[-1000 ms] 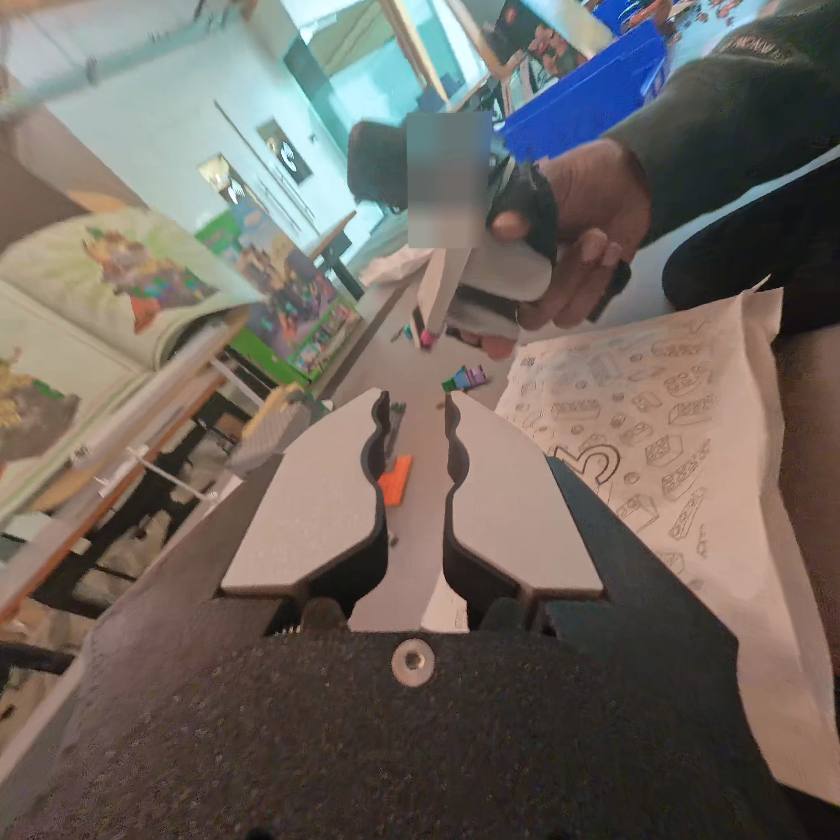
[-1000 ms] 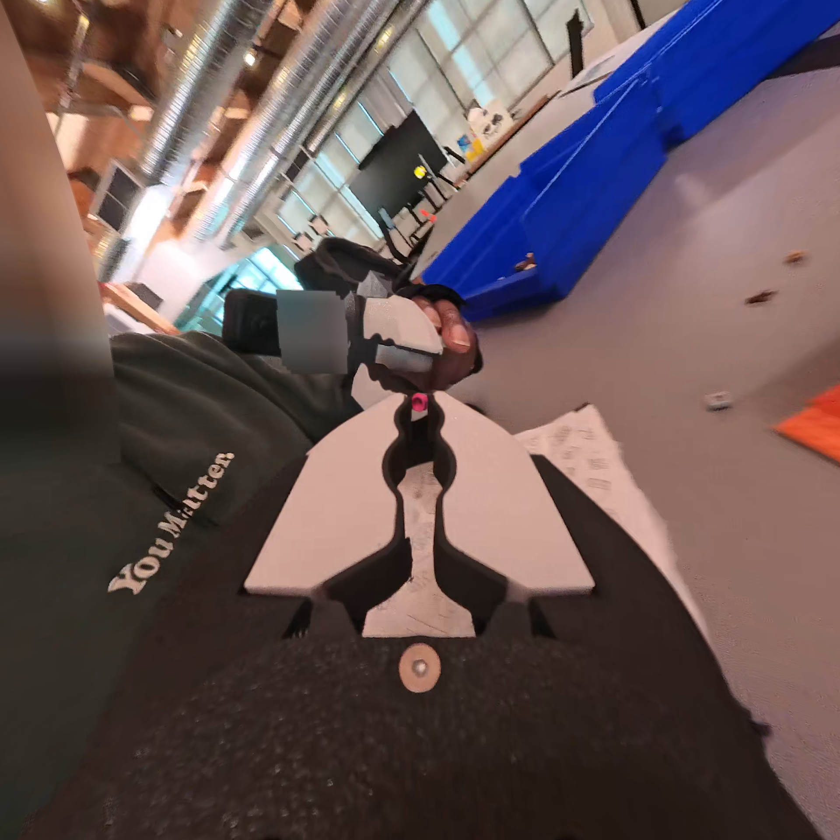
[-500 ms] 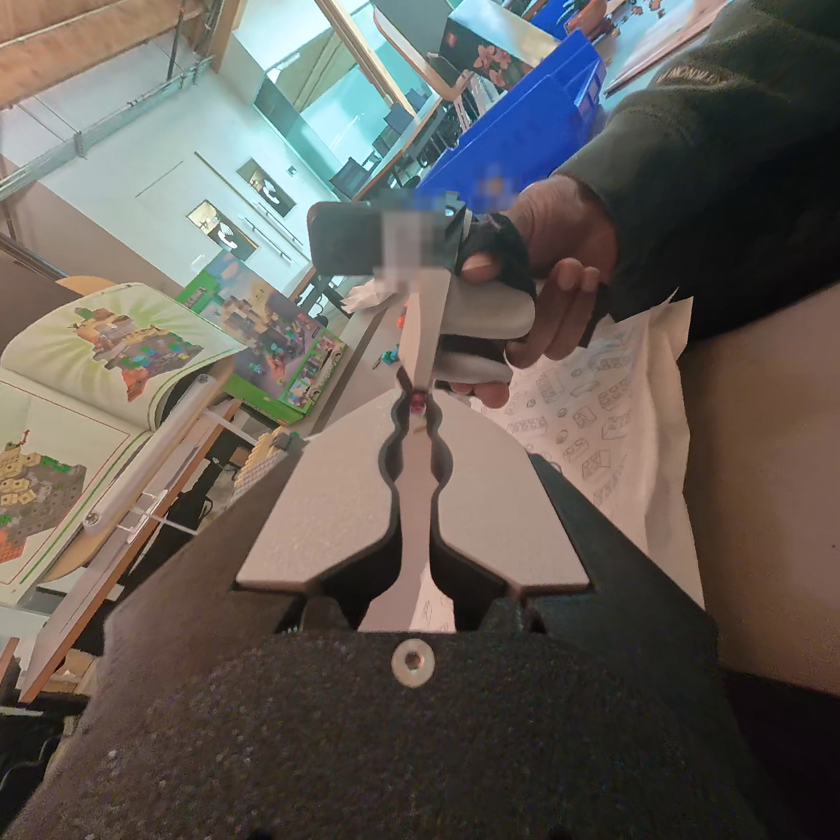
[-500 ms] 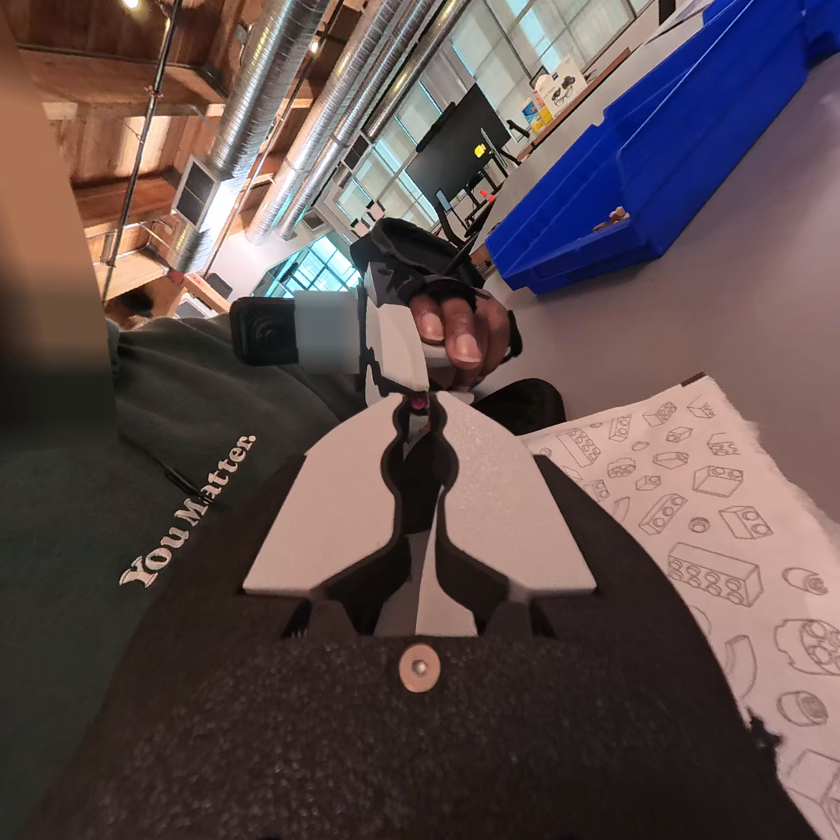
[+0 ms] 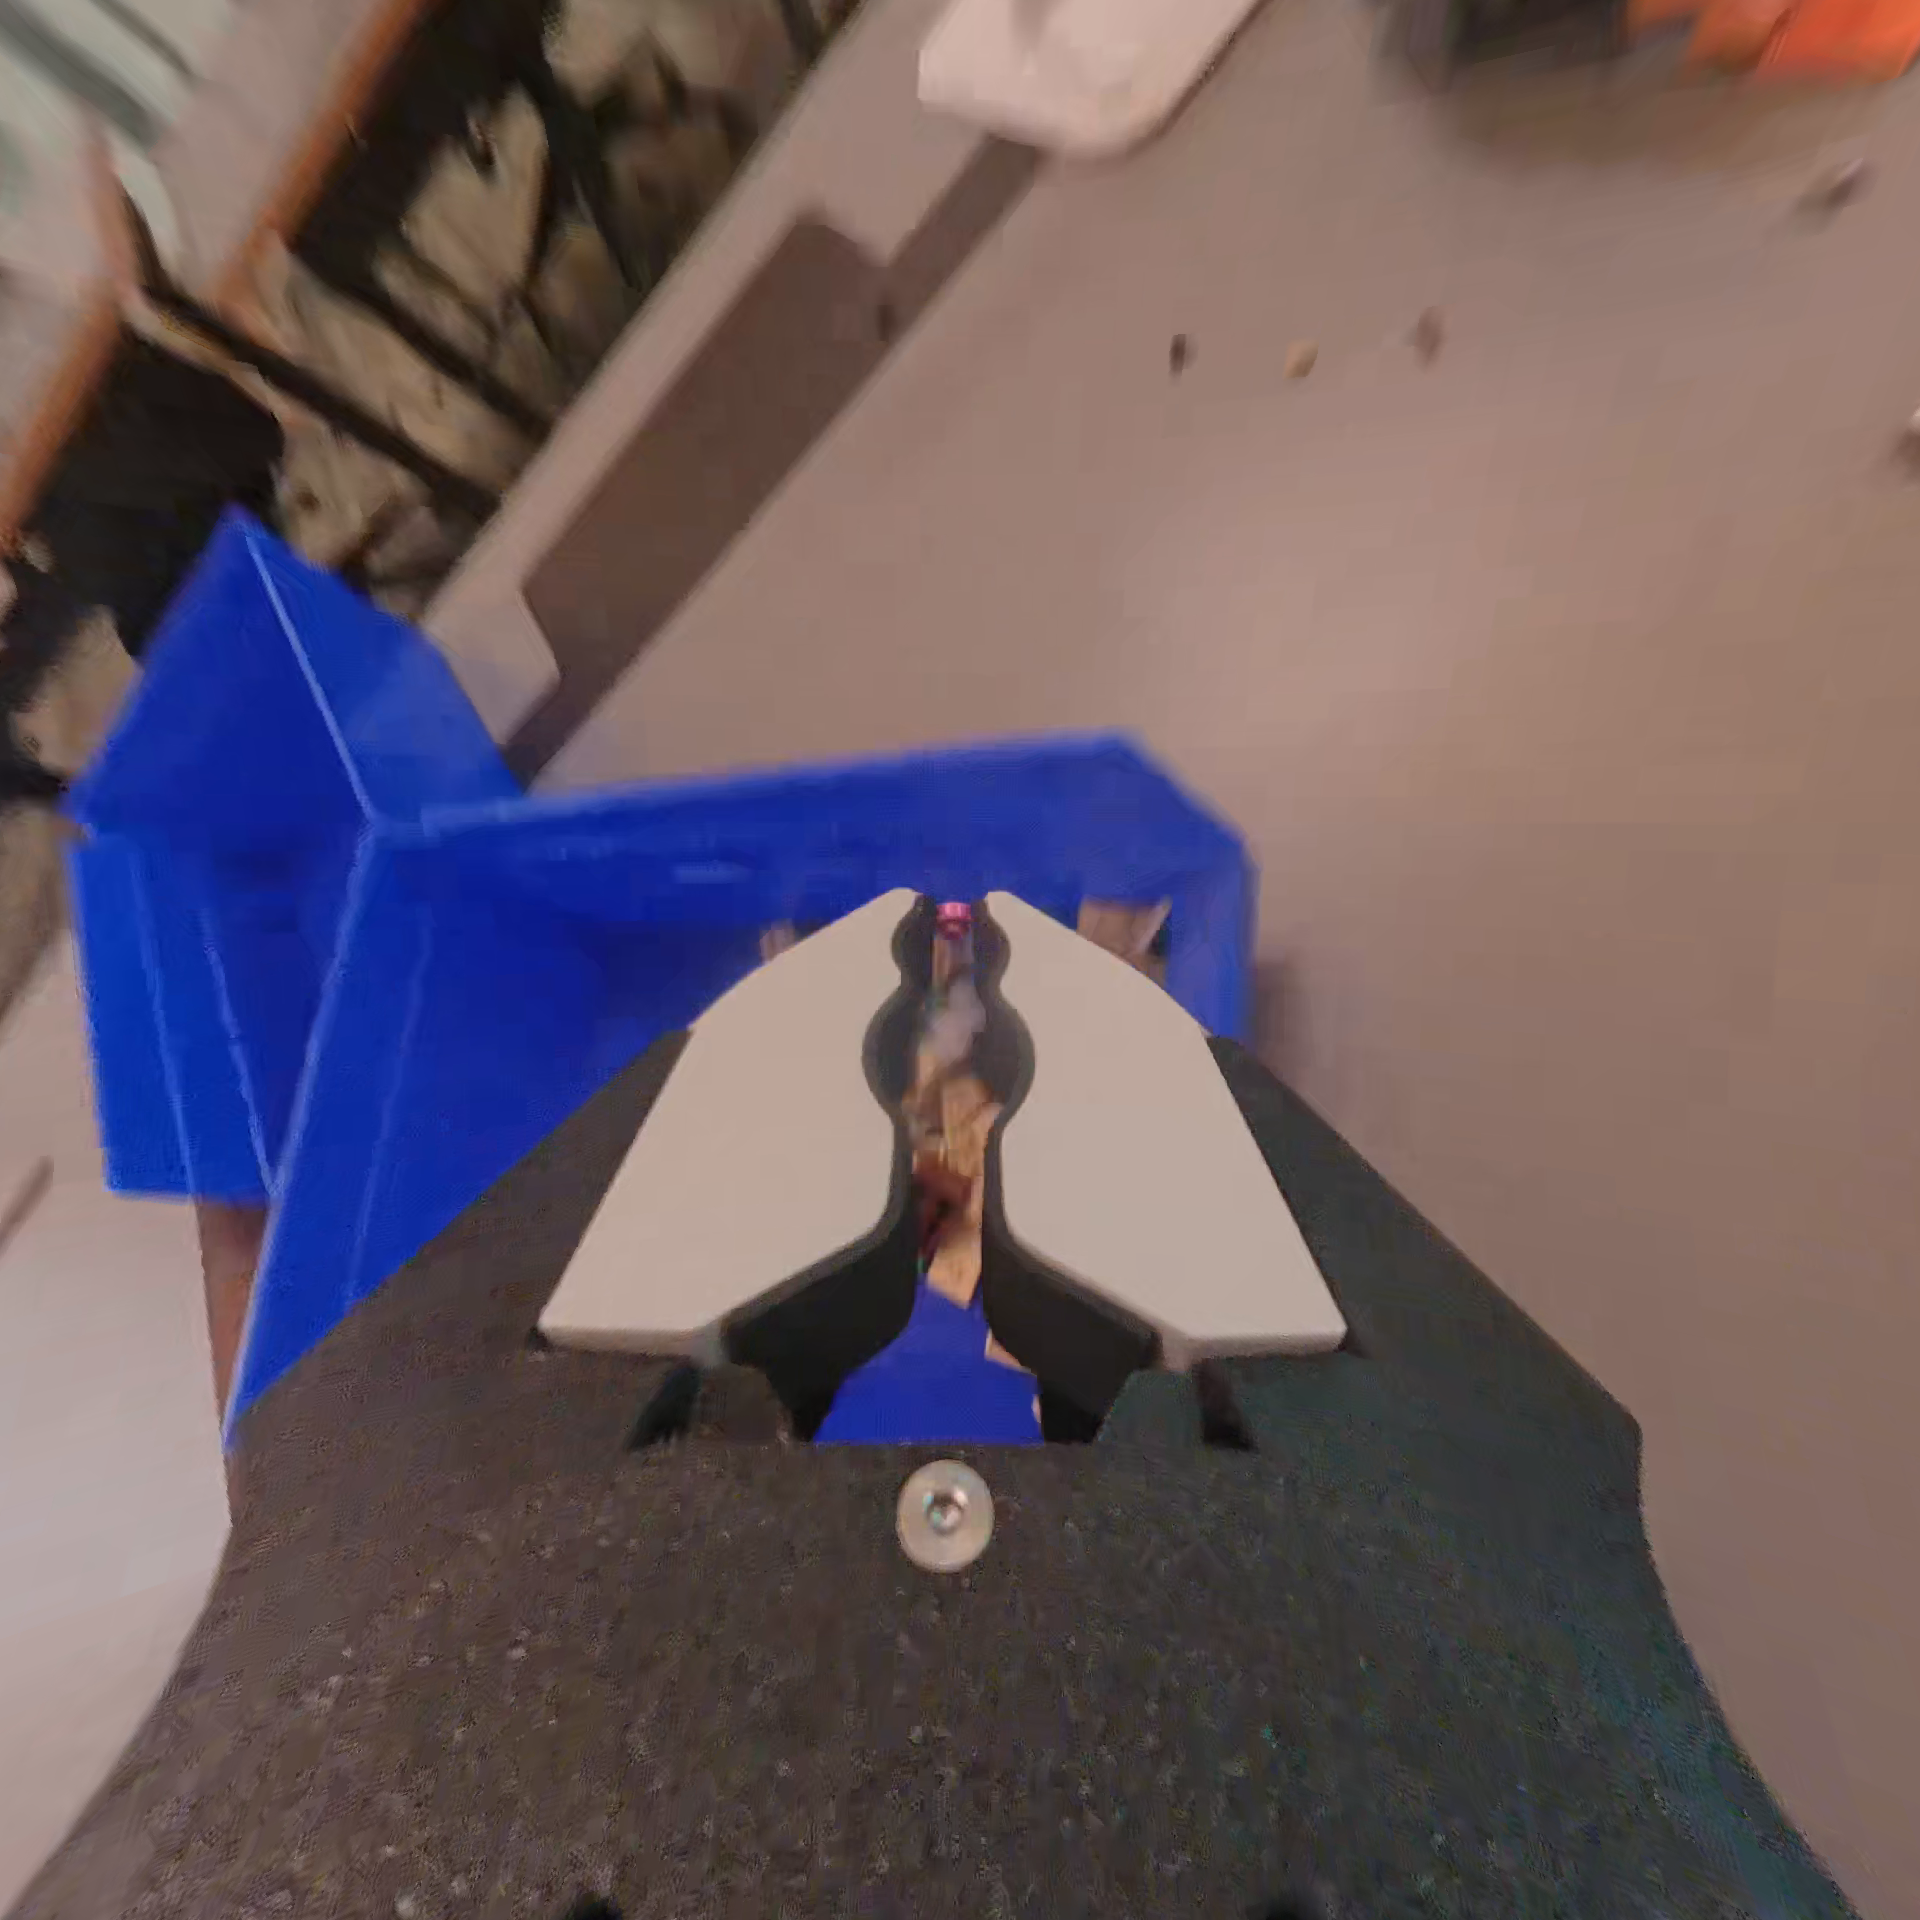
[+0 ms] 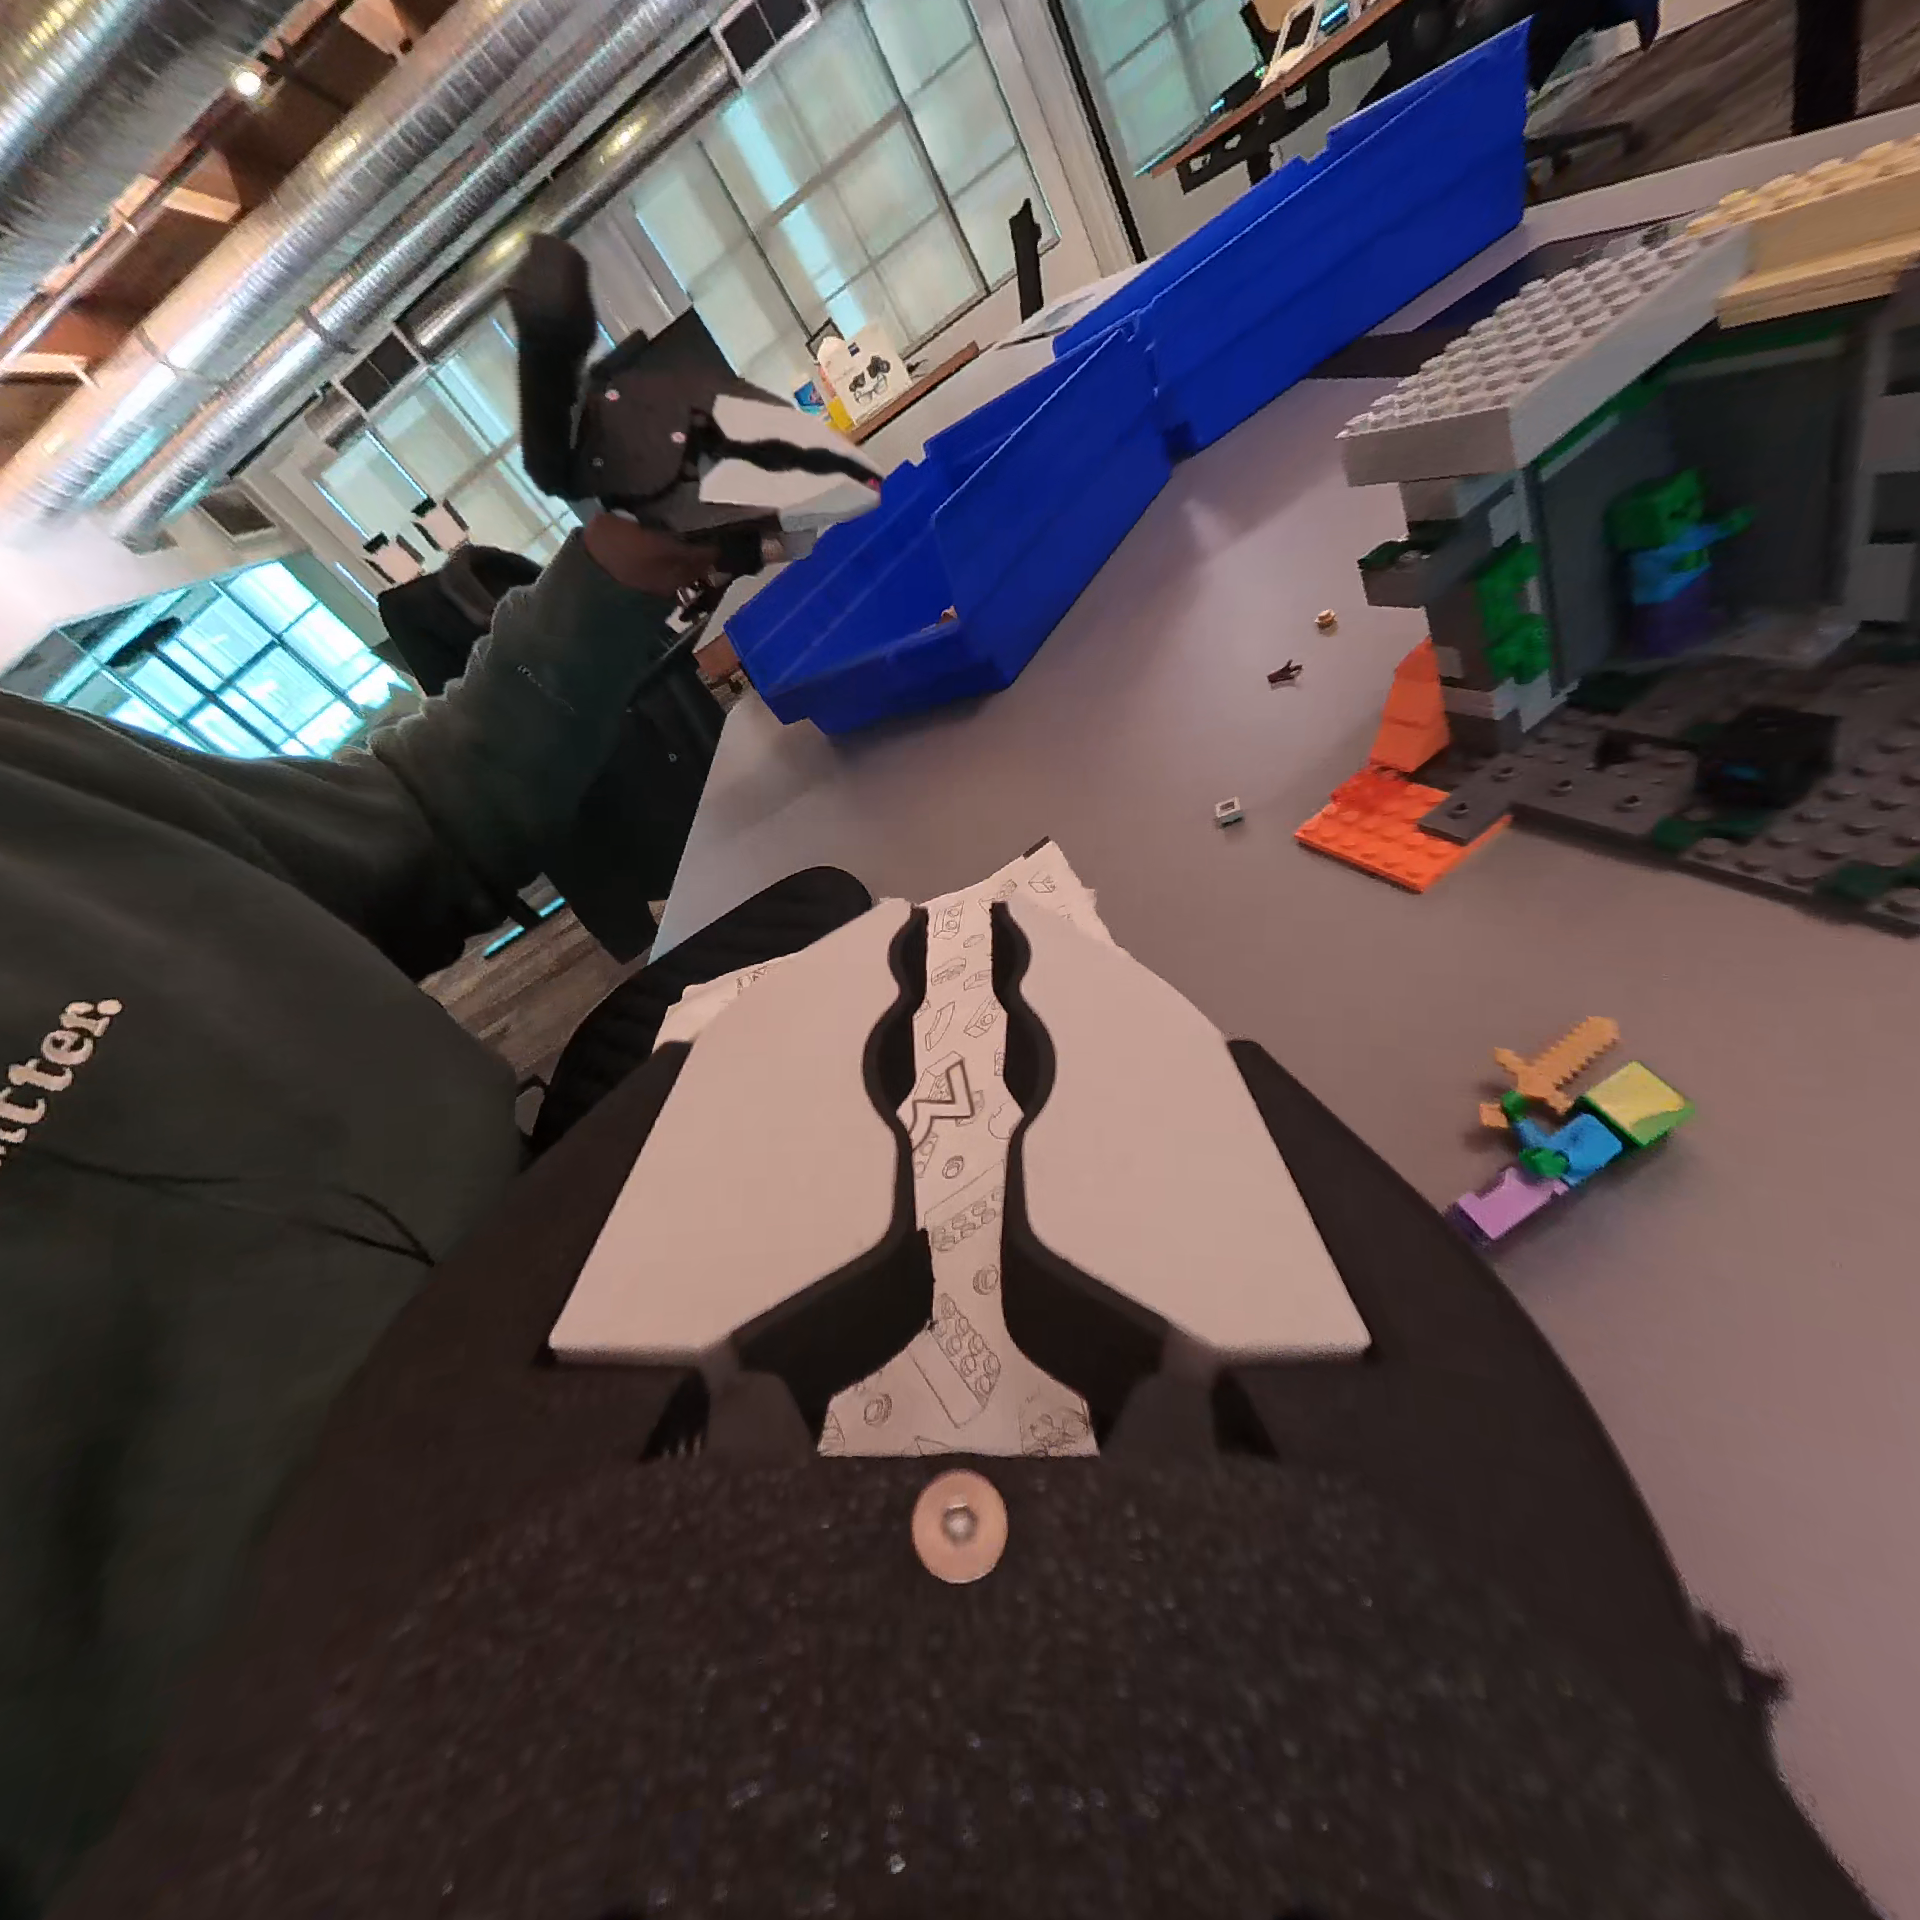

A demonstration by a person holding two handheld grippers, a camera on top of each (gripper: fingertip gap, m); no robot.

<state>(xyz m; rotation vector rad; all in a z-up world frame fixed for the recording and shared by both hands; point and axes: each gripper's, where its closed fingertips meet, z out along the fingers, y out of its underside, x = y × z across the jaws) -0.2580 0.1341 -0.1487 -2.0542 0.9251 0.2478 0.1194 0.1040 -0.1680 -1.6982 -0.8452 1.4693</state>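
Pink stud [image 5: 952, 918] sits pinched at the tips of our left tool [image 5: 954, 906], poised over the blue bin [image 5: 727, 862], perhaps for sorting. Our right tool [image 6: 954, 914] is released, empty, above the printed paper bag [image 6: 951, 1081]; a minifigure [image 6: 1569, 1132] lies at three o'clock on the table [image 6: 1143, 748].

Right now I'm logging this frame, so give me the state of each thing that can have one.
left hand-held gripper: shut on a small pink piece, over the blue bin
small pink piece: pinched at the fingertips
blue bin: open-topped, tan pieces inside
right hand-held gripper: open, empty, above the printed paper sheet
printed paper sheet: lying flat on the table
brick building: standing upright
brick figure: lying on its side
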